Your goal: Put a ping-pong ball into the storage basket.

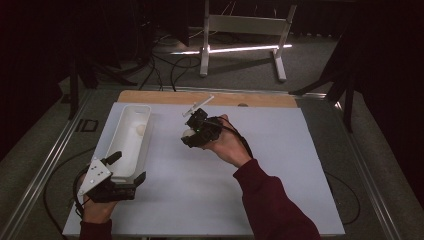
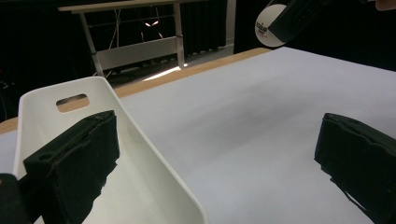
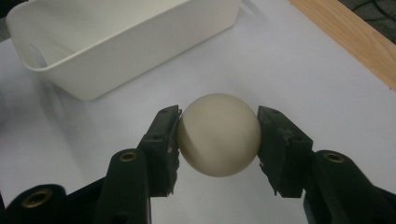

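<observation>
- right gripper (image 3: 218,135): jaws clamped on a cream ball (image 3: 218,134), one pad on each side, ball sits right at the jaw tips
- high view: right gripper (image 1: 192,134) held above the middle of the counter (image 1: 280,165), to the right of the bin (image 1: 131,135), not over it; ball (image 1: 188,133) barely seen as a pale spot at its front
- ball looks lifted off the counter surface, white sheet visible below it in the right gripper view
- bin: long white plastic tub with a slot handle in its end wall (image 2: 72,100); lies on the left part of the counter, long side running away from the person
- a pale round thing (image 1: 141,129) inside the bin near its far half, too small to tell what
- left gripper (image 1: 127,170): jaws wide, nothing clamped; at the near end of the bin
- left gripper view: one jaw is inside the bin, the other outside over the bare counter, so the bin's near side wall (image 2: 154,163) stands between them, no pad seen pressing on it
- left hand (image 1: 97,210) at the near left corner of the counter, right hand (image 1: 230,145) behind its gripper, dark red sleeve (image 1: 270,200)
- white frame stand (image 1: 245,30) on the floor beyond the counter, cables near it
</observation>
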Motion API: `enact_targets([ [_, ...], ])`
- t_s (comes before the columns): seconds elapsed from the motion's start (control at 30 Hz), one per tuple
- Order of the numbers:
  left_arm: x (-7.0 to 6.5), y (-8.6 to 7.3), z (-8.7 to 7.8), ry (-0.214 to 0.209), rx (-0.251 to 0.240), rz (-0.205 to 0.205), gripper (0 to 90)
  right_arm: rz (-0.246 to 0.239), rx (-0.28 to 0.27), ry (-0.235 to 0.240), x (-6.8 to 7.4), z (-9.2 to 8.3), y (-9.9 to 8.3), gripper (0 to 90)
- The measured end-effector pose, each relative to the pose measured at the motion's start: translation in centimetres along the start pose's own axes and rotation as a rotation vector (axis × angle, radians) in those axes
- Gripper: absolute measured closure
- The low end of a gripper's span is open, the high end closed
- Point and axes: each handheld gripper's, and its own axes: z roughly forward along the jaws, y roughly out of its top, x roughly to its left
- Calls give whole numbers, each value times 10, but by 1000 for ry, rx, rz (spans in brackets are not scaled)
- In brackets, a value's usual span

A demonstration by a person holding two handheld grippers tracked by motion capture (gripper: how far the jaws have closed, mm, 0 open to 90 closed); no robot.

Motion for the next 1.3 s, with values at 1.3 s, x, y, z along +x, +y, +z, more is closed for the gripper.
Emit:
enact_targets([
  [1.3, 0, 0, 0, 5, -5, -7, 5, -8, -8, 13, 8, 13, 22, 505],
])
